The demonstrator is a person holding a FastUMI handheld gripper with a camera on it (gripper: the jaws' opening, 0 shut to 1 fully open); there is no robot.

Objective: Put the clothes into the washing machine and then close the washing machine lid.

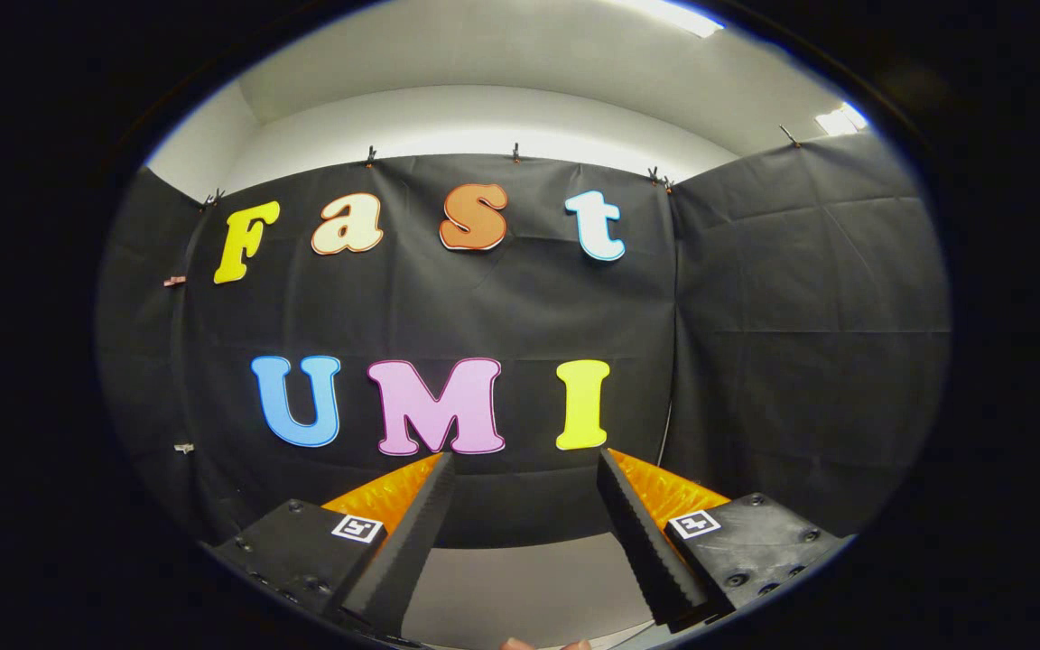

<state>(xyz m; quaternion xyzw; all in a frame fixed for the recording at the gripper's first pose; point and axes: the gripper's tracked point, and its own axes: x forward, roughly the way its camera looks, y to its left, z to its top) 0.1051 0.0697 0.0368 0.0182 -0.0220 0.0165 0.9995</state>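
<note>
Black cloth walls (520, 307) close off the booth, hung by clips under a pale ceiling (484, 54), with a strip of light floor (520, 578) below. Level and aimed at the cloth, the hand-held gripper (526, 465) has its fingers spread wide with nothing between them. Clothes and washing machine lie somewhere outside this outlook, likely lower down, so their direction cannot be told. Small square markers sit on both finger mounts; nothing else readable.

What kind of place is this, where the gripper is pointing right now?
Probably a recording booth, not a home: black cloth walls clipped up along the top, white ceiling with strip lights. The gripper is open, holding nothing.
</note>
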